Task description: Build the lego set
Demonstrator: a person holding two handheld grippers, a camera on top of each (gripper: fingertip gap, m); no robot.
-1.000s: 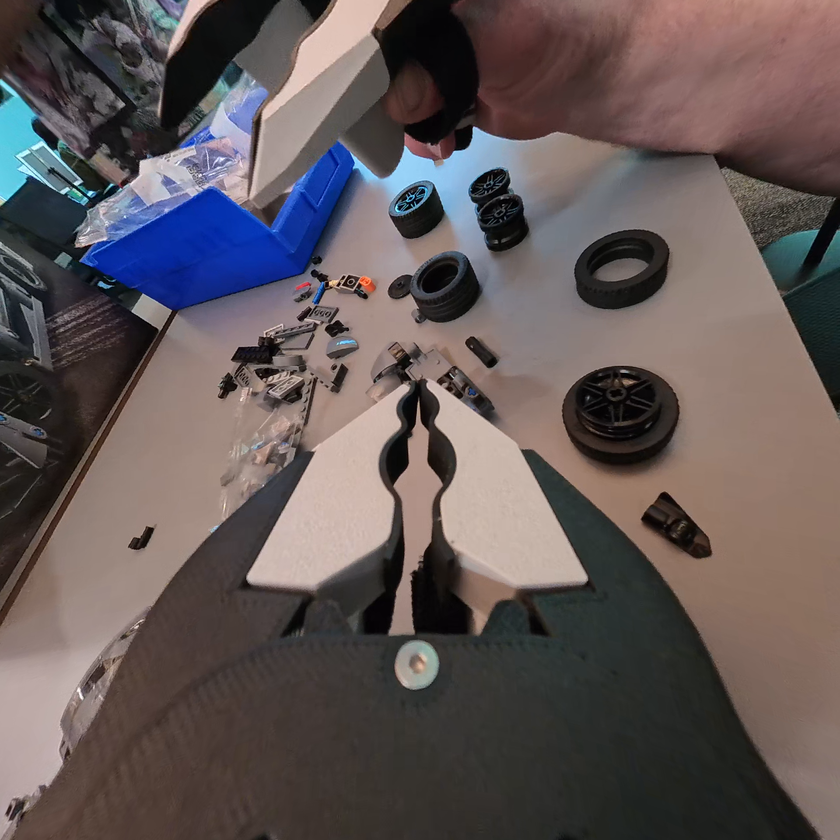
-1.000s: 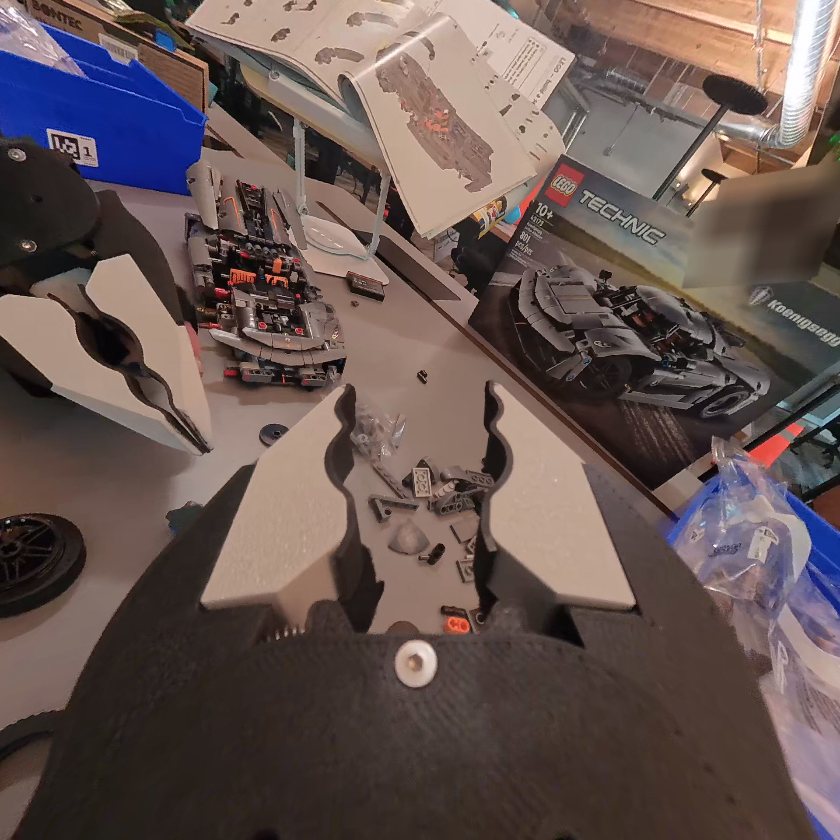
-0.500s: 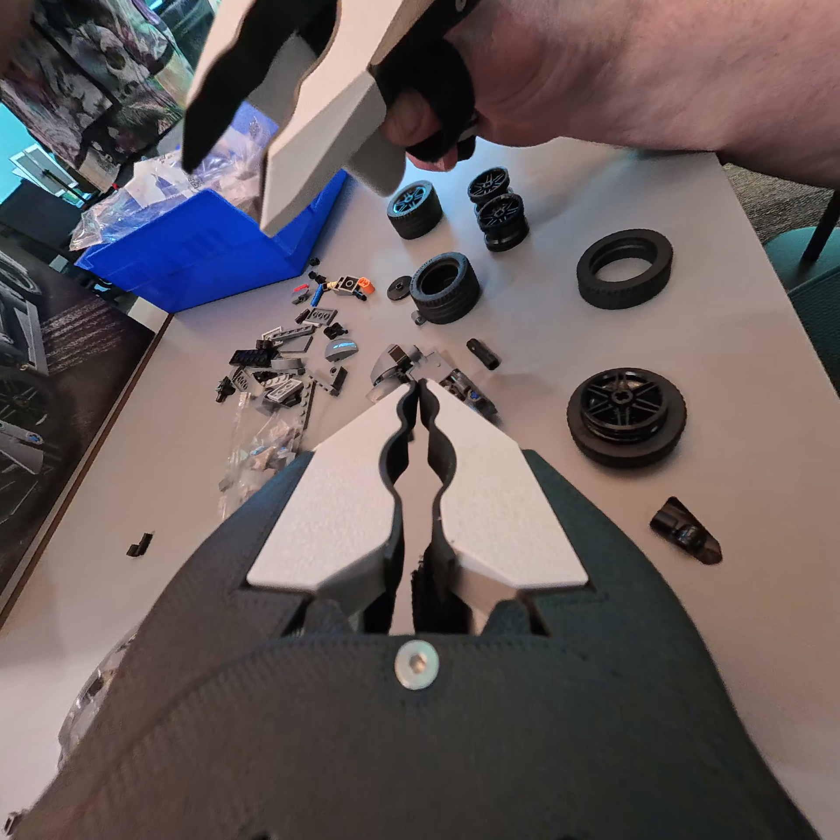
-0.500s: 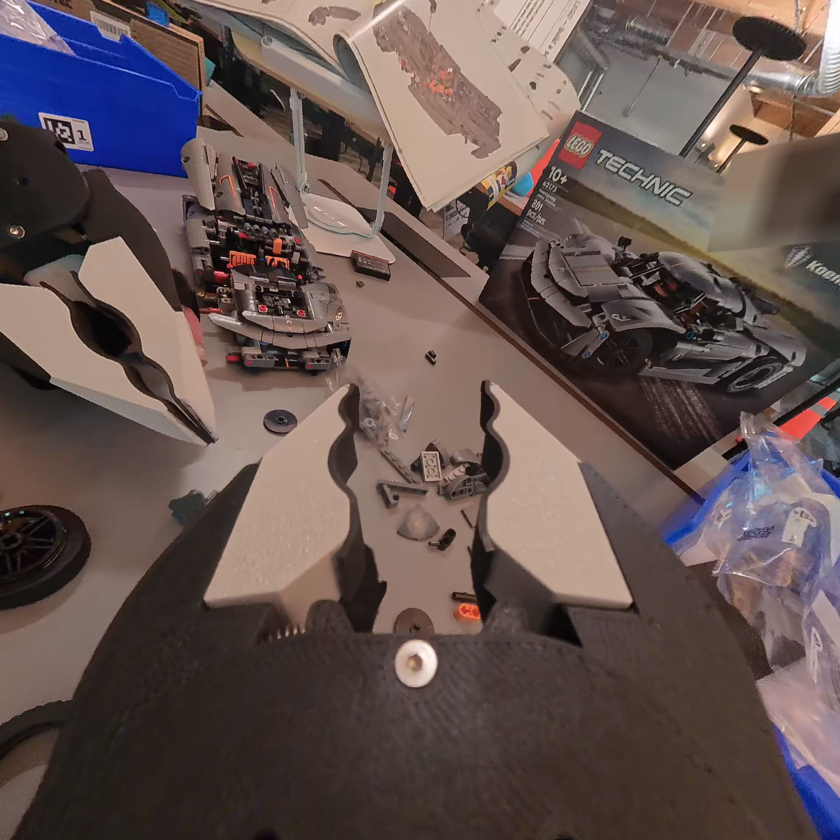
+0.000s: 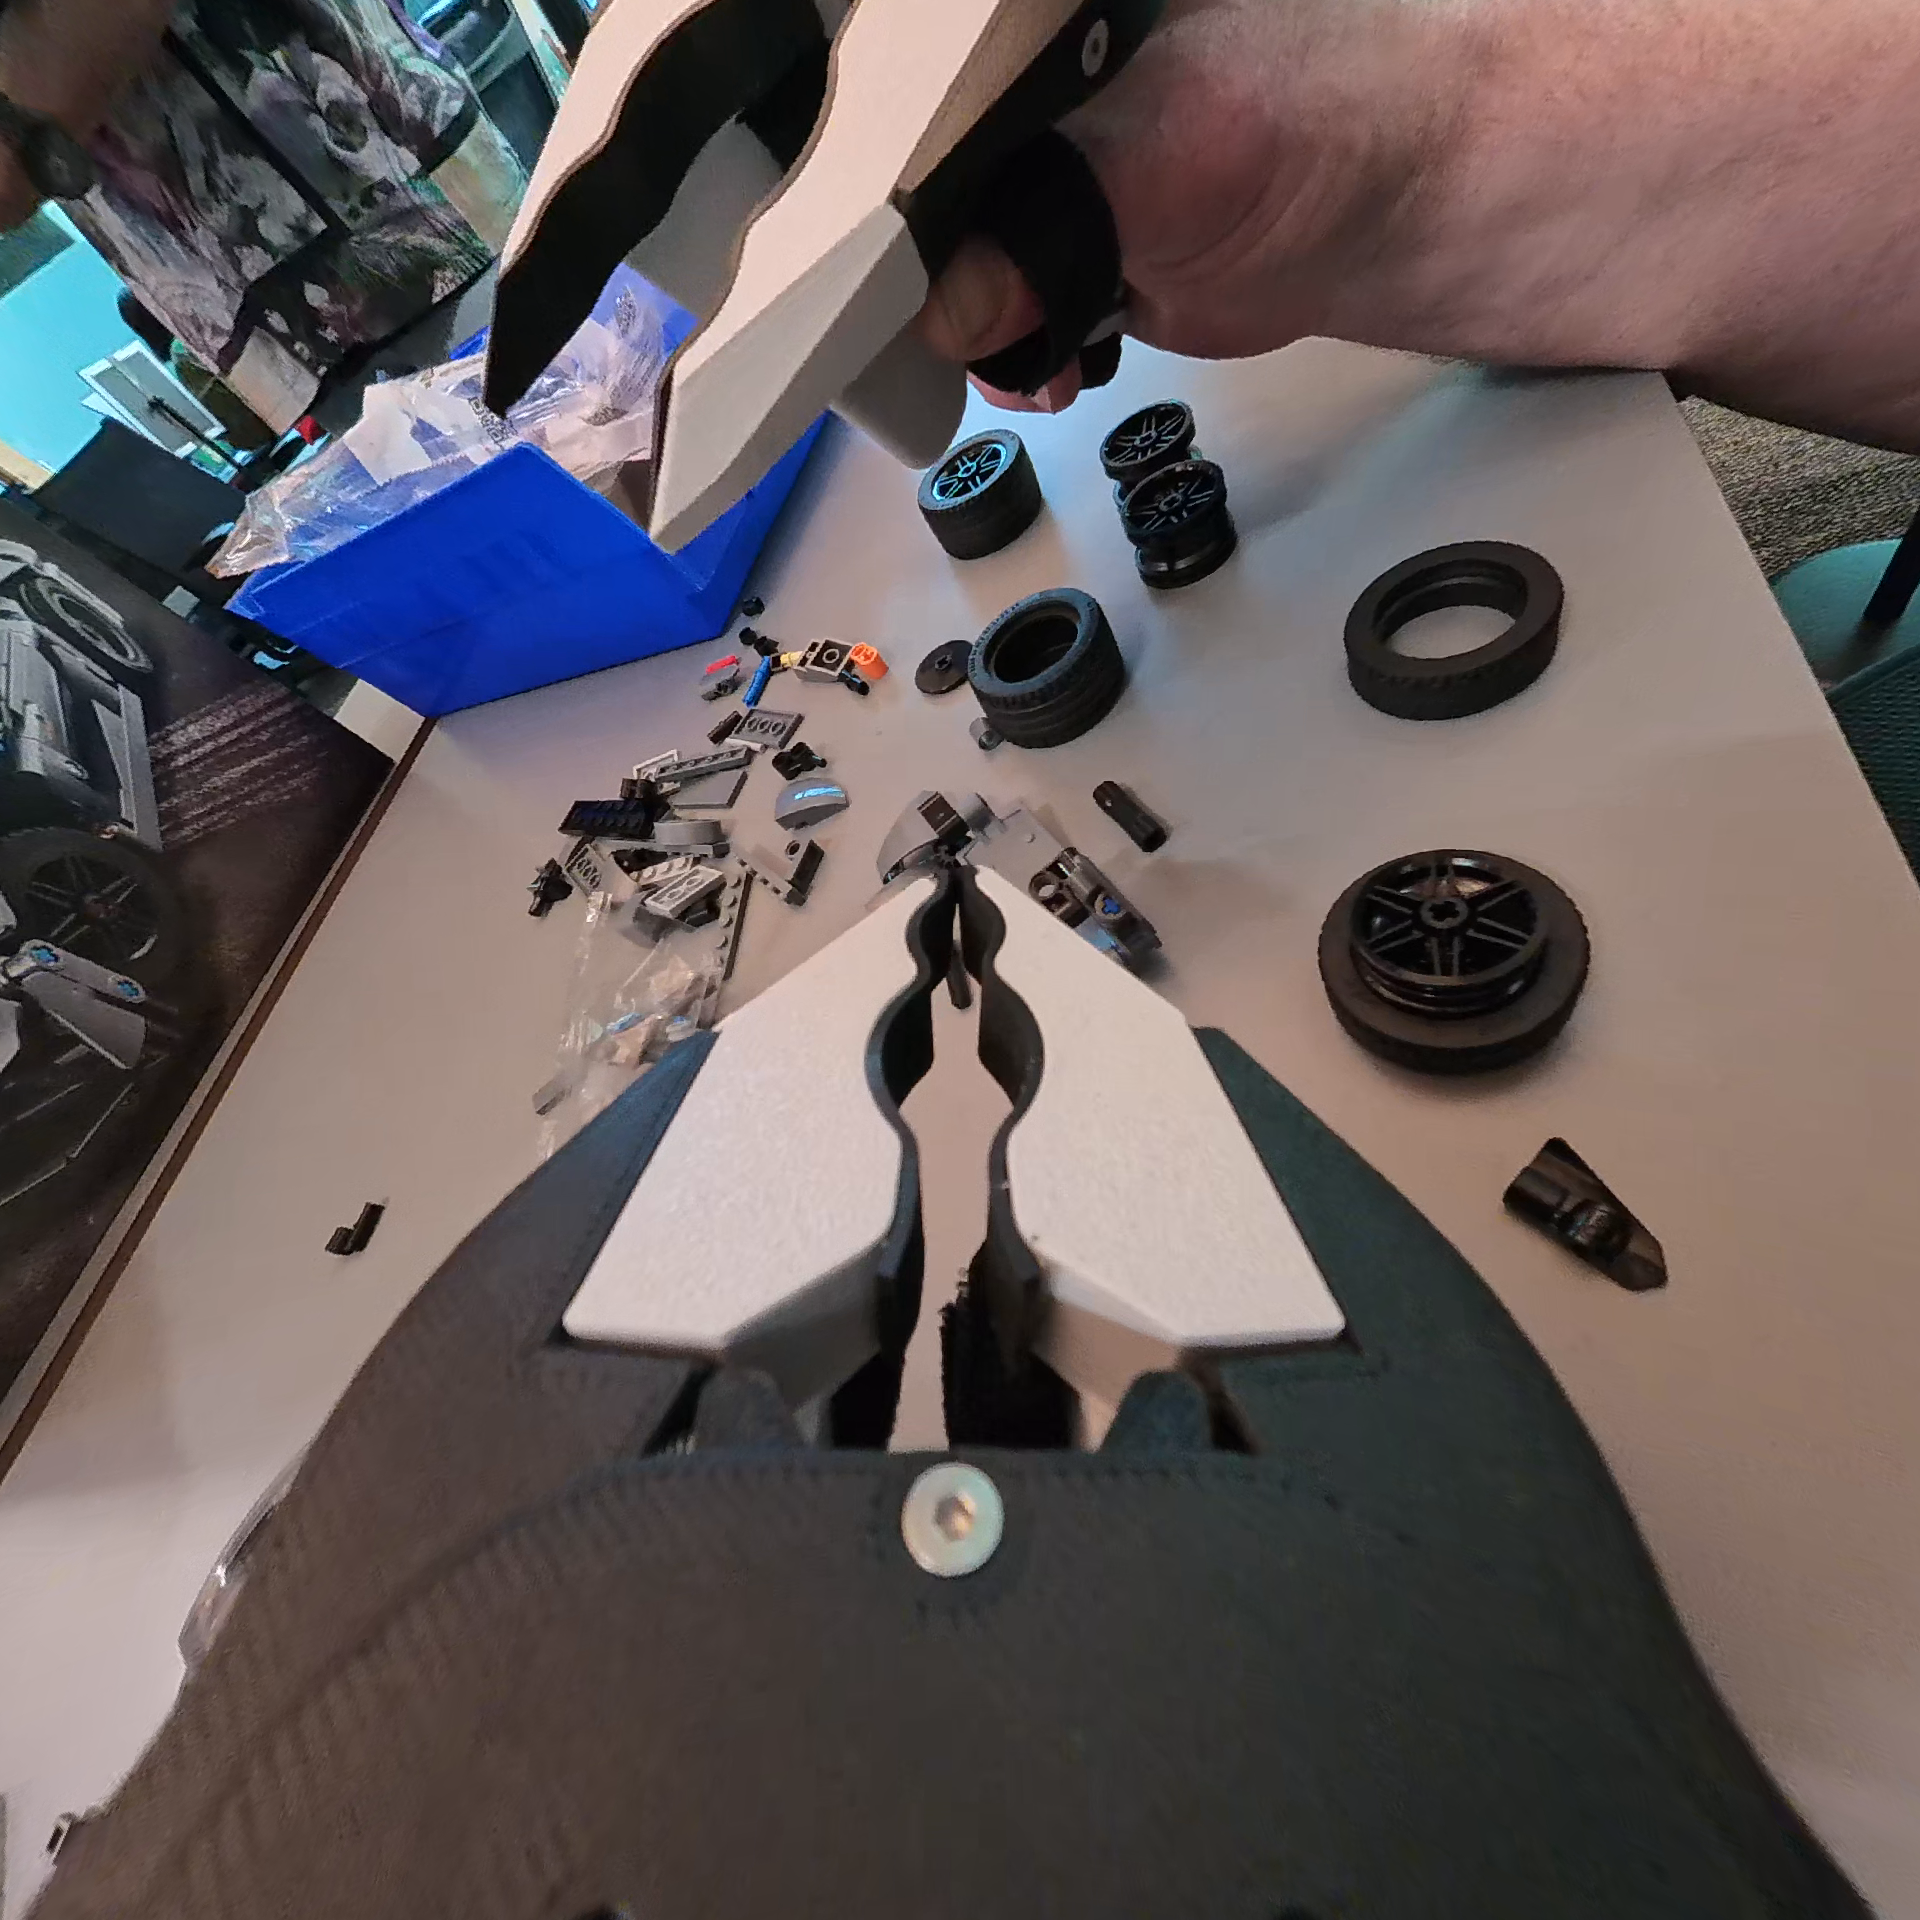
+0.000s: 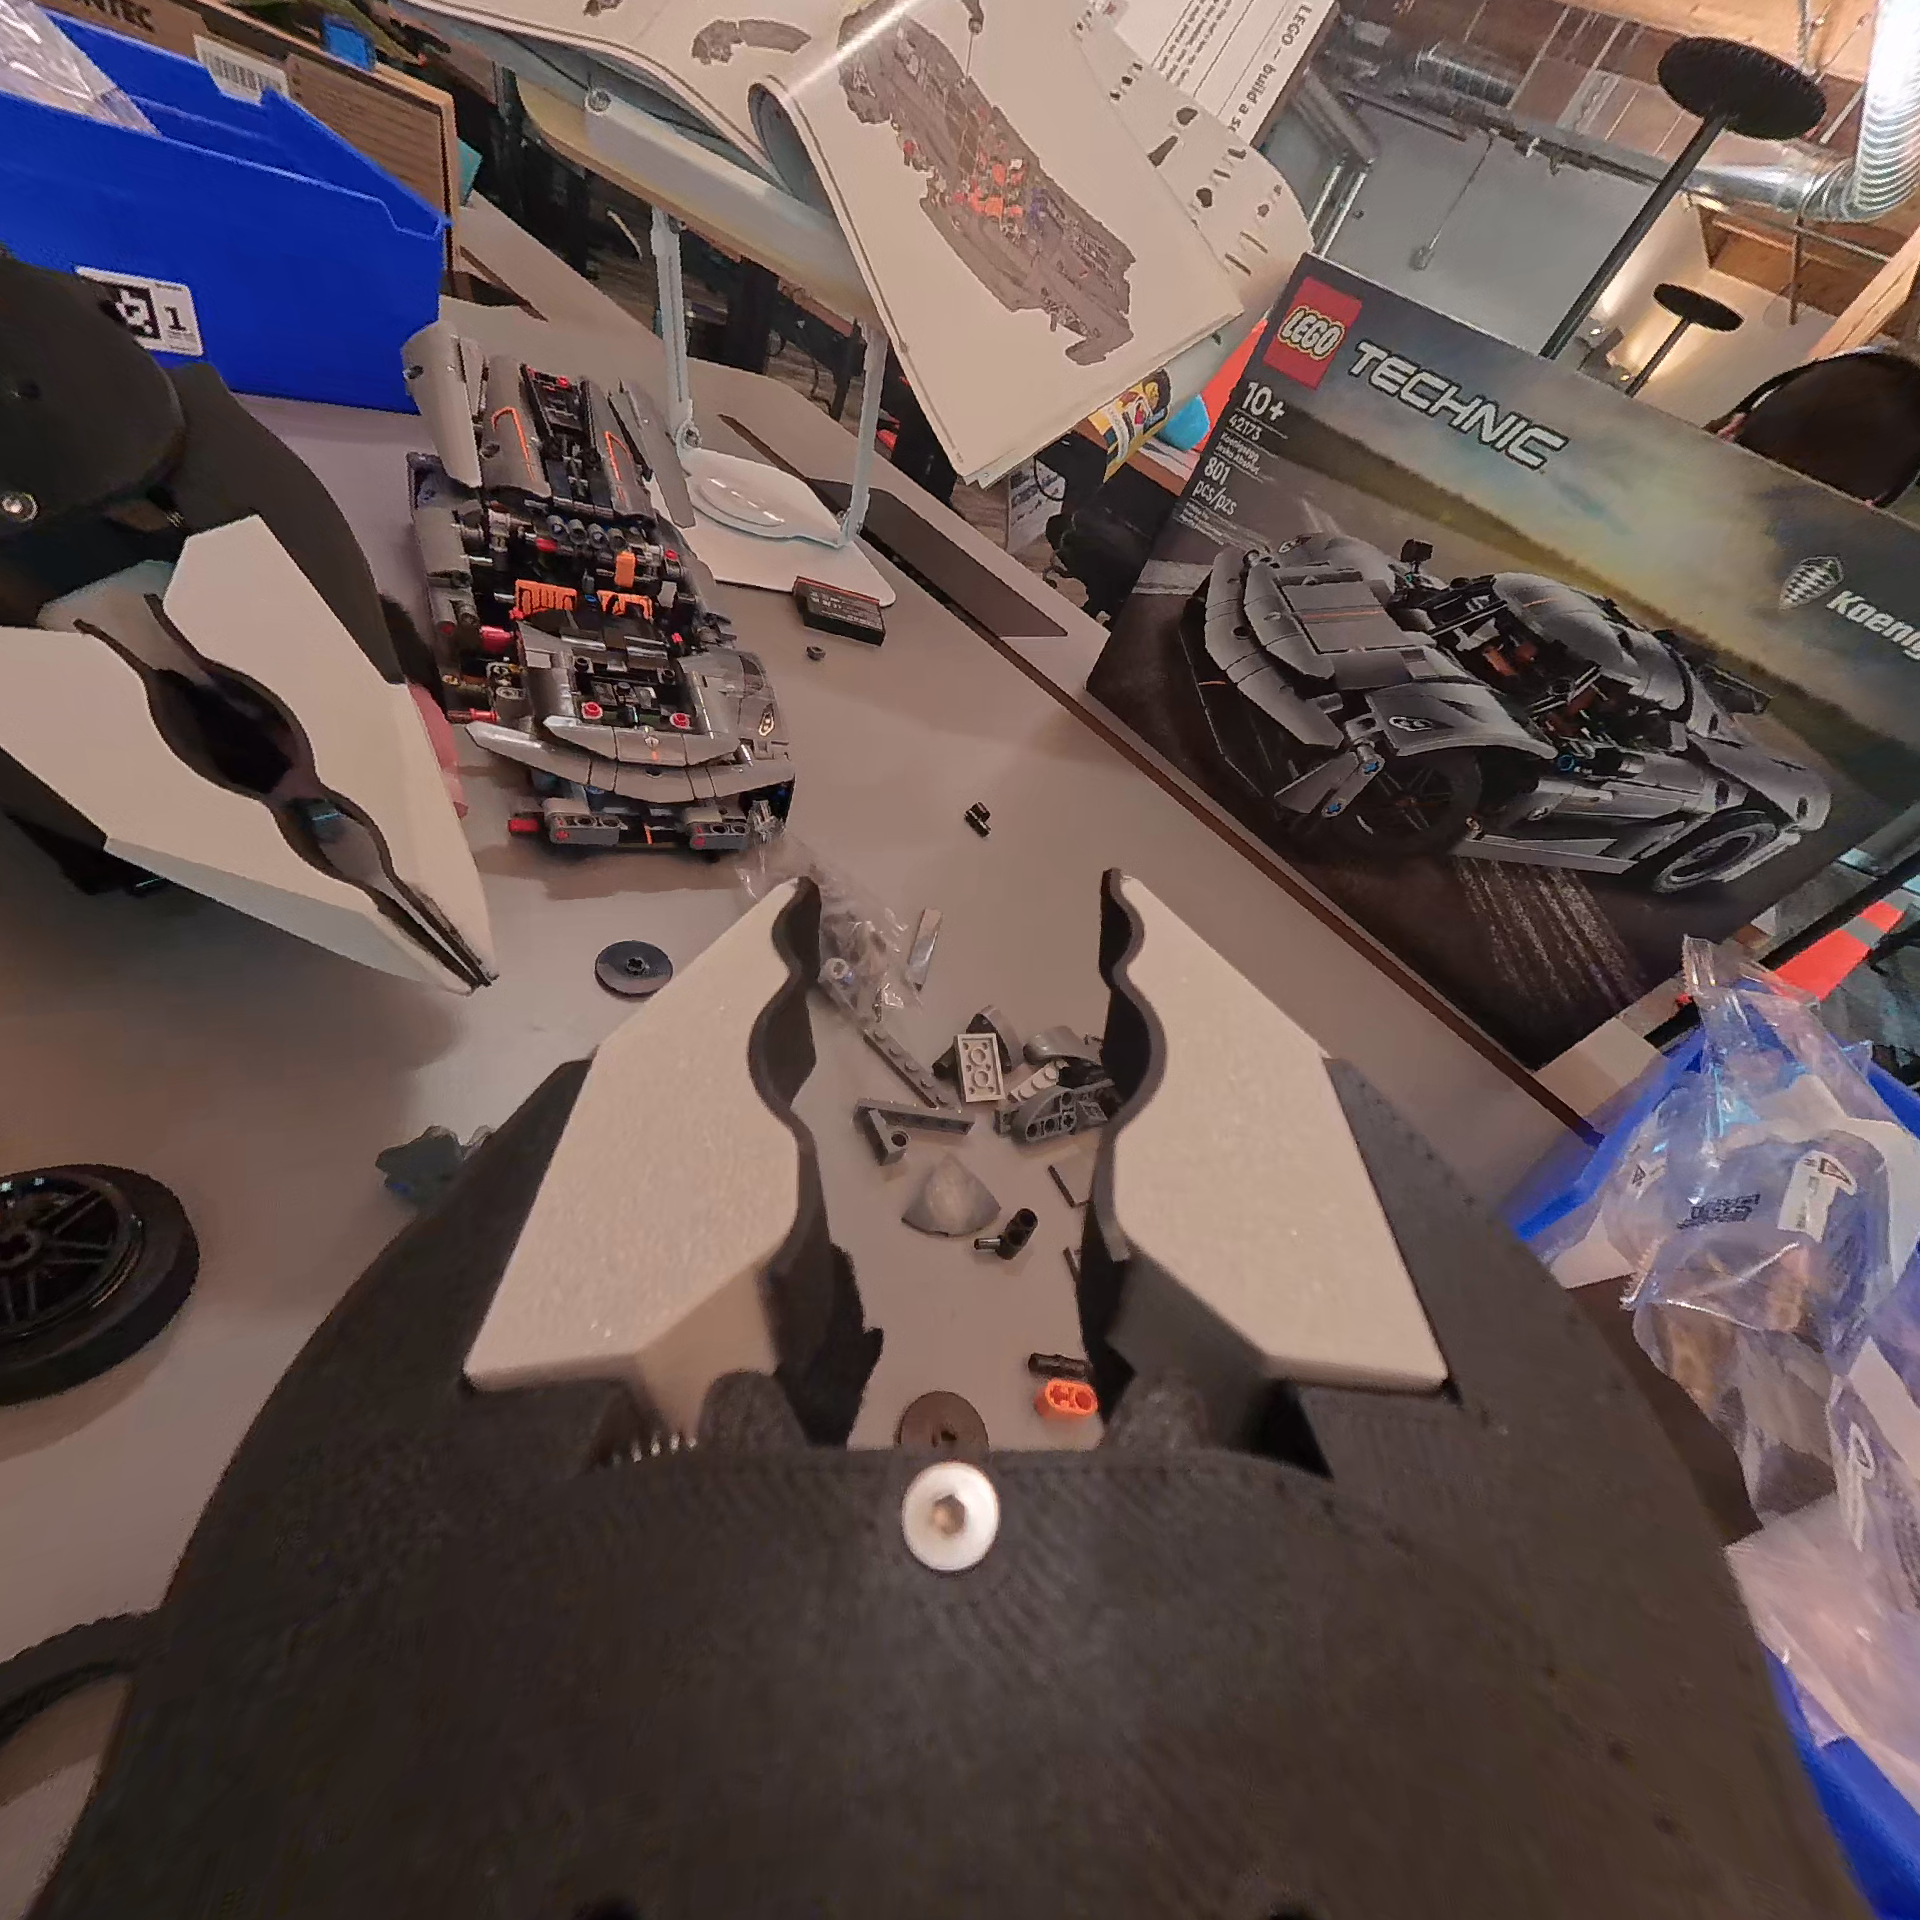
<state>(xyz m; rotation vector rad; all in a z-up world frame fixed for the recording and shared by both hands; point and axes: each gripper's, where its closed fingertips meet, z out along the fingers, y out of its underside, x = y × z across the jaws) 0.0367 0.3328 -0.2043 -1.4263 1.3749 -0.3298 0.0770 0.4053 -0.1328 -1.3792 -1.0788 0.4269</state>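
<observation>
My left gripper (image 5: 954,888) is pinched on a small dark pin; my right gripper (image 6: 954,894) gapes wide over loose parts (image 6: 987,1081). The car body (image 6: 582,623), upper left, looks mostly built, but wheels (image 5: 1452,961) and tyres (image 5: 1452,629) lie unfitted.

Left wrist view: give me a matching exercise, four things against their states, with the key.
Things:
1. right gripper
2. large spoked wheel
3. large tyre
4. blue bin

States:
A. no rim inside
B. holds clear bags
C. open, above the table
D. tyre fitted, lying flat

Pairs: 1-C, 2-D, 3-A, 4-B.
</observation>
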